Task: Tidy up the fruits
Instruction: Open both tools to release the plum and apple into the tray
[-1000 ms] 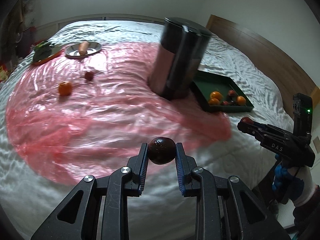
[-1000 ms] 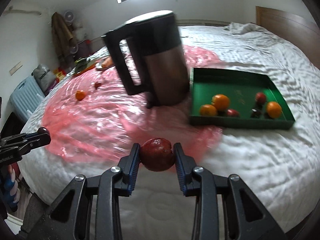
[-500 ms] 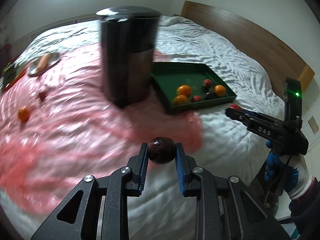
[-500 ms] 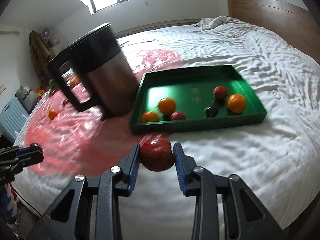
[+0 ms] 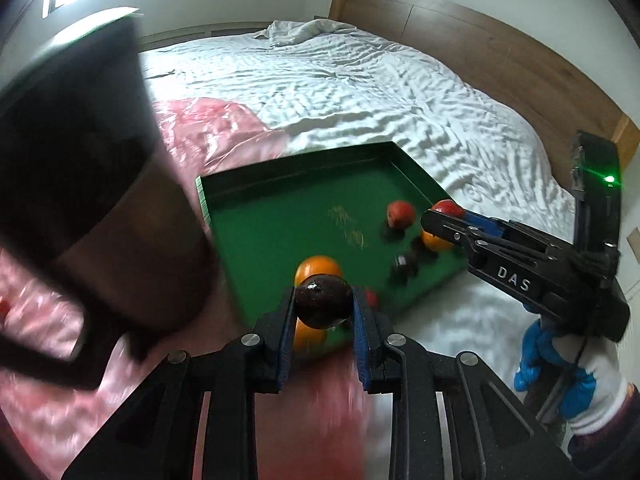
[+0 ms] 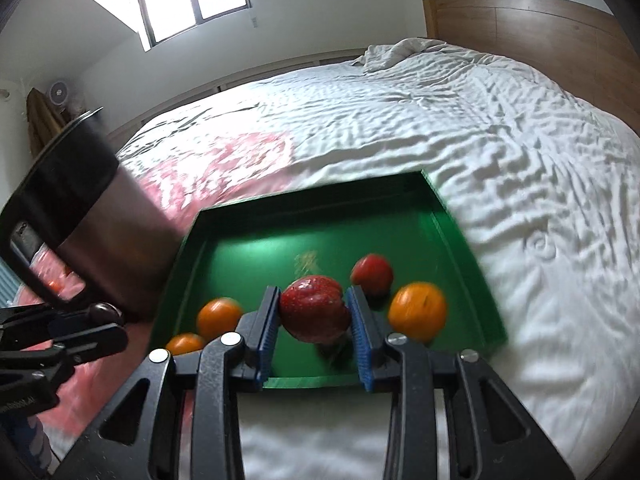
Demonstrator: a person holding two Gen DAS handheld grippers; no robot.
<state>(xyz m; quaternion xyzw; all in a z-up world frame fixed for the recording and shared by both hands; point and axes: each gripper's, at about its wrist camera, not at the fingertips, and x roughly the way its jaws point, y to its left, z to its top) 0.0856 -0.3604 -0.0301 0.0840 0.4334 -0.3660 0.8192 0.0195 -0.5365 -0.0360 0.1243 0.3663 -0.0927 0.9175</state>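
Pink plastic sheeting (image 5: 224,128) covers the left part of the white bed (image 5: 360,92), and on it, at the far left, stands a dark steel jug (image 6: 92,216) with a black handle, blurred and just beside the left wall of the green tray (image 6: 464,248). The tray lies on the bed partly over the sheet's edge, with a wooden headboard (image 6: 532,28) at the far right.

The left tongs (image 5: 322,300) are clamped on a dark, almost black round fruit (image 5: 322,300), which is up off the bed at the tray's near-left corner. Inside the tray, left to right in the right wrist view, lie two oranges (image 6: 218,316) at the near left, a red fruit (image 6: 372,274) farther back, and another orange (image 6: 418,310) near the right wall; a small dark fruit (image 5: 404,264) shows in the left wrist view.

The right tongs (image 6: 314,312) grip a red apple (image 6: 314,312) between their blue pads (image 6: 269,328), above the tray's near edge. A gloved hand (image 5: 560,360) in blue and white holds the right tool.
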